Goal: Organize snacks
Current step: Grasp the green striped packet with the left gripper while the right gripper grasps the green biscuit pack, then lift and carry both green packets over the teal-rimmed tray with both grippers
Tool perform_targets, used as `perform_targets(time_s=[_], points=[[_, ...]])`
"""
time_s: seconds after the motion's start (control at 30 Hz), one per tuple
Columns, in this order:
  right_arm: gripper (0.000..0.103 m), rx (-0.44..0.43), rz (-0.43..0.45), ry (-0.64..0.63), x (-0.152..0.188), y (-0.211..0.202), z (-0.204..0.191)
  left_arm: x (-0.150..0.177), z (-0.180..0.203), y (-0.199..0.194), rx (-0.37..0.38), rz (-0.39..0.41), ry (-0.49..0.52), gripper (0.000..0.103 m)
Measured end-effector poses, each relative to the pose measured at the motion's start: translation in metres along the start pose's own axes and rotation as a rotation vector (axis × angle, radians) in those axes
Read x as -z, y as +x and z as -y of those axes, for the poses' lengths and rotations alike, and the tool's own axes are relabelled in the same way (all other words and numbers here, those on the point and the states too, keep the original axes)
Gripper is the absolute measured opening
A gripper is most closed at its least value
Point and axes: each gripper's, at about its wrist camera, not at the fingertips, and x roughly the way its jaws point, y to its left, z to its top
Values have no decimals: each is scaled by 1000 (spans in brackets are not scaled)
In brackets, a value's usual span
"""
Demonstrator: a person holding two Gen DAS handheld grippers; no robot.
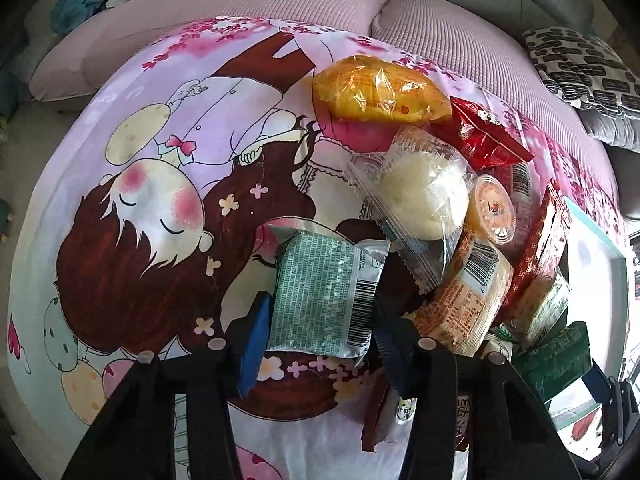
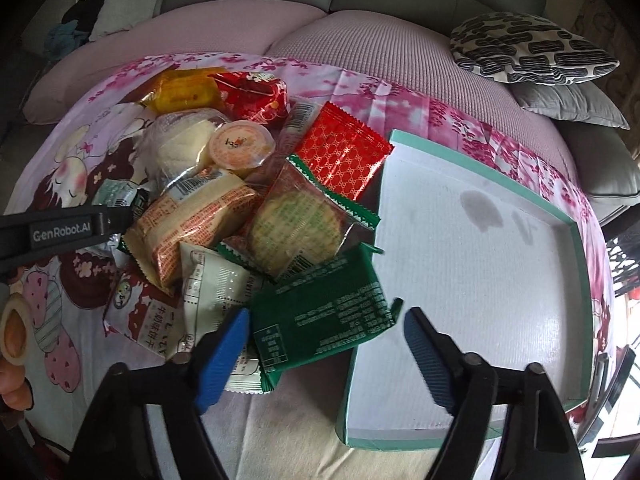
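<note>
A pile of wrapped snacks lies on a cartoon-print cloth point(image 1: 160, 184). My left gripper point(image 1: 320, 320) has its blue pads on both sides of a pale green packet point(image 1: 324, 300) and grips it. My right gripper point(image 2: 326, 340) is open around the dark green packet point(image 2: 328, 312), whose right edge rests on the tray rim. The pile also holds a white bun in clear wrap point(image 1: 420, 196), a jelly cup point(image 2: 238, 146), a yellow cake packet point(image 1: 380, 90), a red patterned packet point(image 2: 344, 148) and a round biscuit pack point(image 2: 300, 224). The white tray with a teal rim point(image 2: 480, 240) lies right of the pile.
A pink-covered sofa point(image 2: 360, 44) runs behind the cloth. A black-and-white patterned cushion point(image 2: 532, 48) and a grey cushion point(image 2: 572, 112) sit at the back right. The left gripper's arm point(image 2: 60, 232) reaches in from the left of the right wrist view.
</note>
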Motion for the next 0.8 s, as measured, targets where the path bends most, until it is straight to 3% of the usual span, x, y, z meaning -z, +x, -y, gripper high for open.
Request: perform_targets(time_s=[0.17, 0.3, 0.8], points=[[53, -11, 6, 32, -2, -1, 7, -3, 0, -1, -2, 4, -9, 51], [48, -31, 15, 51, -2, -3, 11, 0, -4, -12, 2, 24, -13, 51], [42, -125, 8, 103, 8, -7, 22, 23, -5, -43, 51, 74, -20, 51]])
